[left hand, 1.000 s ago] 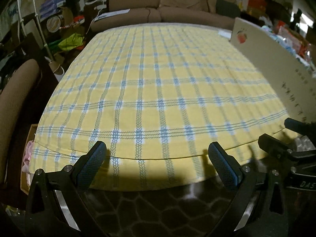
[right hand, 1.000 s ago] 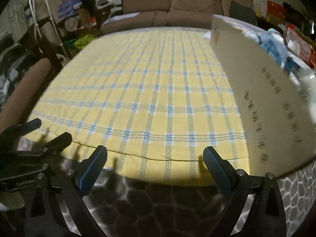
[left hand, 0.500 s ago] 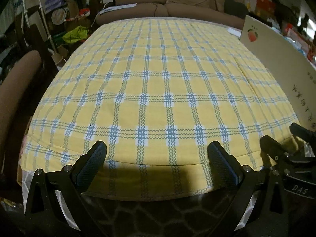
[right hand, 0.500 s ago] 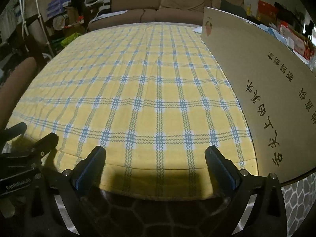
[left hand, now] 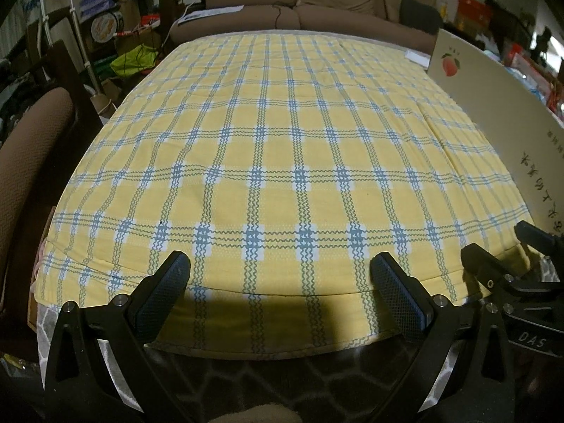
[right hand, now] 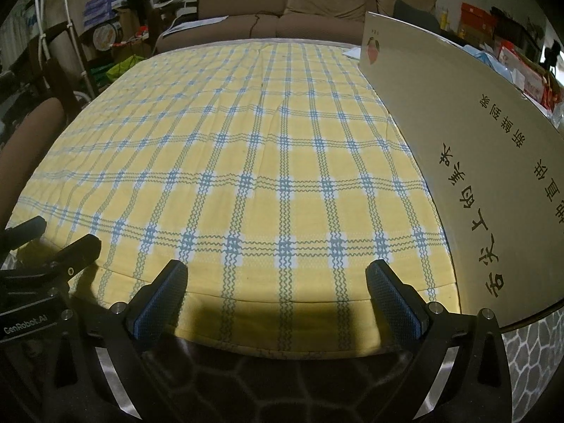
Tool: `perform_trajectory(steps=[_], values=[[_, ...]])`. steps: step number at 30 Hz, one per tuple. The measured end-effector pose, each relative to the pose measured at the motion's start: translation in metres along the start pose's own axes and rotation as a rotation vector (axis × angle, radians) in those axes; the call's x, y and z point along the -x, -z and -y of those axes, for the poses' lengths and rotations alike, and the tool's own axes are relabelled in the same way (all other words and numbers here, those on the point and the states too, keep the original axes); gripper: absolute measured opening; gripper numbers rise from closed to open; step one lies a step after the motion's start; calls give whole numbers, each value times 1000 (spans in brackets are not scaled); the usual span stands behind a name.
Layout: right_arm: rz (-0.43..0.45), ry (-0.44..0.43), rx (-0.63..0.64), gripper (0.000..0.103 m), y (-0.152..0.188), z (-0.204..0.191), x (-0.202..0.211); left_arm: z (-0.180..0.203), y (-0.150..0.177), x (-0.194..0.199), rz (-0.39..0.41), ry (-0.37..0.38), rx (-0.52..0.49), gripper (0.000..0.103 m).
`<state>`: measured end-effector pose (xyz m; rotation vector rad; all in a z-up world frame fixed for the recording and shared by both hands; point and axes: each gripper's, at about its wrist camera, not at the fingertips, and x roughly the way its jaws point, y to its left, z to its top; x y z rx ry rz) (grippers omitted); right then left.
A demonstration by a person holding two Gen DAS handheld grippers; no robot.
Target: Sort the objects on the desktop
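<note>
Rising a bit vs 1 s ago, you get more of the yellow cloth (left hand: 268,148). Left gripper (left hand: 278,285) & right gripper (right hand: 276,292) both wide open, empty. No objs to sort on cloth; cardboard box (right hand: 469,162) at right edge.

Yellow cloth (left hand: 268,148) with blue-white plaid; brown sofa (right hand: 282,3).

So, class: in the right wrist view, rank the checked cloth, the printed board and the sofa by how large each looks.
1. Checked cloth, largest.
2. Printed board, though its nearness to the camera inflates it.
3. Sofa, smallest, being farthest away.
</note>
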<state>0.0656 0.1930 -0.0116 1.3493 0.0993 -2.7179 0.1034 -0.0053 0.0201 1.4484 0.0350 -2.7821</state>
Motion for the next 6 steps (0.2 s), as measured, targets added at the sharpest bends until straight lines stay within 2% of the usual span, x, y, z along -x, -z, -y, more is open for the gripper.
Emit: perform_trajectory(steps=[6], values=[[0,-1,-1,103,0,0,0,0,0,0,0,-1,-1,103]])
